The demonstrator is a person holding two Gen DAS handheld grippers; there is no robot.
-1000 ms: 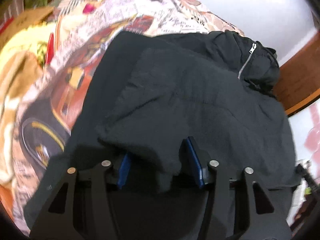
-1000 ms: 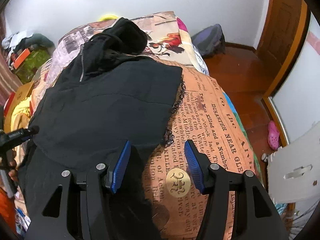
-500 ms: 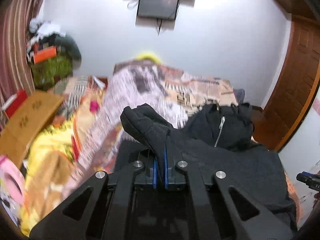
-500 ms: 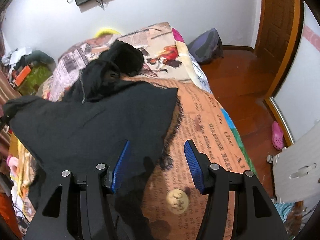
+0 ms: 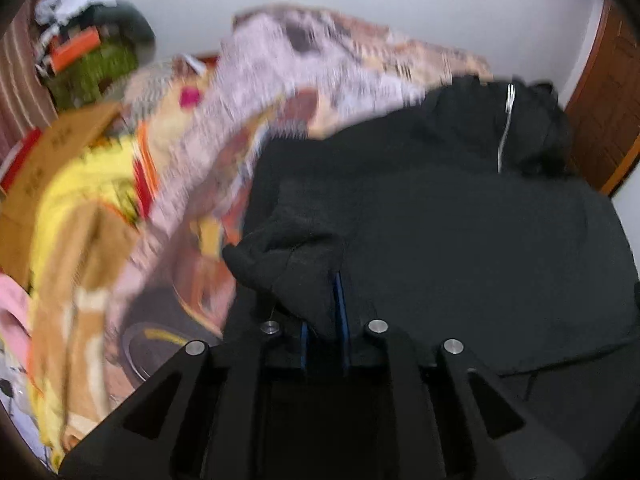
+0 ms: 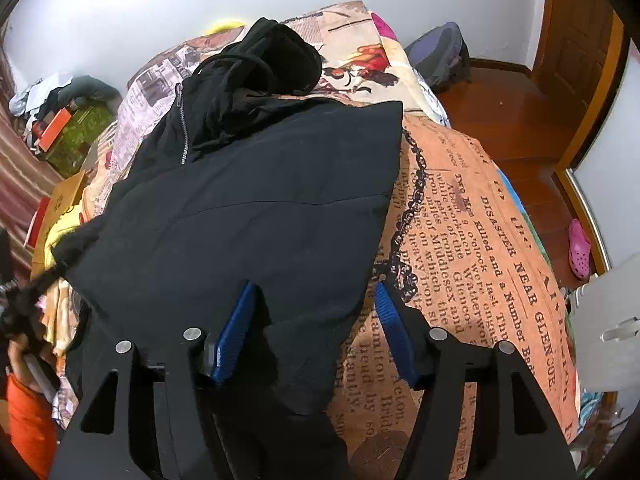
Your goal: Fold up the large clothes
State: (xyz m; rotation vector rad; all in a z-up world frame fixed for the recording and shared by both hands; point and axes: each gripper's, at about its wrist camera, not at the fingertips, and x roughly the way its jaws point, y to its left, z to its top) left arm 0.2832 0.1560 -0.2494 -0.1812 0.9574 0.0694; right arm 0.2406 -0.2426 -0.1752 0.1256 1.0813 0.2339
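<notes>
Having swung back down since half a second ago, the left gripper (image 5: 324, 312) is easing its narrow fingers apart around a bunched fold of the black zip-up fabric hoodie (image 5: 460, 220) at the garment's 9 o'clock edge, while the right gripper (image 6: 316, 320) is spreading its half-wide fingers over the 5 o'clock hem untouched, so laying that fold flat on the newspaper-print bed cover (image 6: 480, 240) before letting go fully seems wise.

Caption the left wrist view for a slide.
Left gripper, opening, with a fold of the black hooded jacket between its pads above the printed bedspread.

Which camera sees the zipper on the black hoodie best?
The right wrist view. There the zipper is sharp, its silver pull and teeth clear against the black hoodie on the bed. The left wrist view is blurred by motion, so its zipper shows only as a thin pale streak.
</notes>
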